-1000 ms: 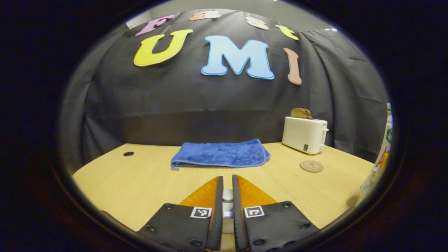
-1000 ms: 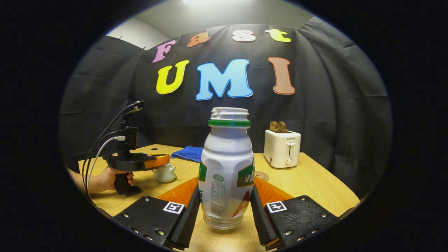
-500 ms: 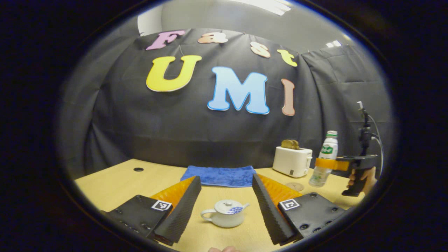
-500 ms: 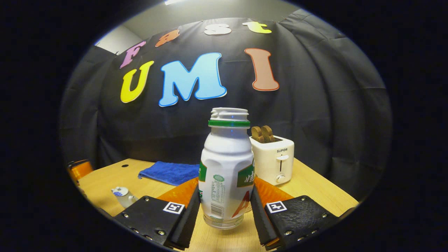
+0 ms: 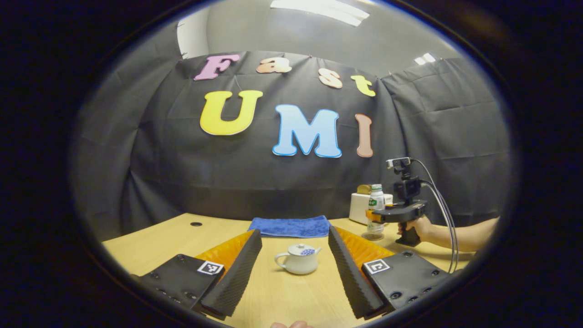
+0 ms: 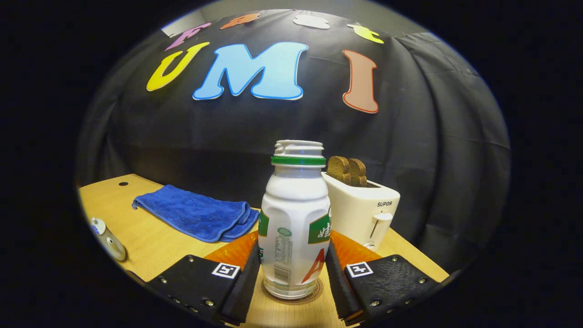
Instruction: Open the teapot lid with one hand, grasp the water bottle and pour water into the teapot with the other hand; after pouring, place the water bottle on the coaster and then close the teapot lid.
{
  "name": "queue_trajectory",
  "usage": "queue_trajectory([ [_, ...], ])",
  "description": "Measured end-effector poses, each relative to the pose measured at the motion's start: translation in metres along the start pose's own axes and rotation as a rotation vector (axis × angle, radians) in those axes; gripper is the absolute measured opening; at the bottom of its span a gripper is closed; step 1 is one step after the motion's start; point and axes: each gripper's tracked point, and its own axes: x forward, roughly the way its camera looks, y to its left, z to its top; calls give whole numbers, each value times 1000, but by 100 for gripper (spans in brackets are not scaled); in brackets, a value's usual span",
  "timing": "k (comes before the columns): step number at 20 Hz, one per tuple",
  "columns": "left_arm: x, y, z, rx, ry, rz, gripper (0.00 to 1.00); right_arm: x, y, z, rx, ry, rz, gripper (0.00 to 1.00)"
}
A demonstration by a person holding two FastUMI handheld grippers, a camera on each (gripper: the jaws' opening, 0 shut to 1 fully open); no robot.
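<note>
Right claw [image 6: 294, 273] level, clamped on upright water bottle [image 6: 295, 218]; left claw [image 5: 295, 273] apart, level.

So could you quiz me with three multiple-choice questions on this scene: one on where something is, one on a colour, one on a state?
1. Where does the water bottle stand?
A. on the blue towel
B. on the round coaster
C. on top of the toaster

2. What colour is the folded towel on the table?
A. blue
B. red
C. white

3. How does the left gripper stand toward the teapot?
A. shut on its lid
B. shut on its handle
C. open, with the lidded teapot beyond its fingers

Answers:
1. B: in the right gripper view the coaster rings the bottle's base, with the right gripper pressing both its sides.
2. A: both views show it blue.
3. C: in the left gripper view the fingers stand wide apart, touching nothing.
</note>
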Motion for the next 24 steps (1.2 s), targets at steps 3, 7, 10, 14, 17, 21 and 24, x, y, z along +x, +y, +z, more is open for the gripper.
queue_trajectory([
  [3,6,3,-9,-30,17,0,99,4,-3,-9,28,7,-6,70],
  [7,10,2,-12,-17,32,1,99,14,-3,-20,42,12,-11,70],
  [10,10,-2,-8,3,22,-4,99,13,-6,-19,53,2,-18,70],
  [14,11,-9,-9,-9,20,-11,99,10,-9,-22,39,10,-32,75],
  [17,11,-7,-11,-14,20,0,99,-10,-12,0,38,-50,-27,99],
  [21,7,-12,-8,13,18,15,99,-85,-15,45,50,-150,-45,99],
  [24,14,-28,-25,-15,10,38,99,-178,12,30,124,-130,-8,99],
])
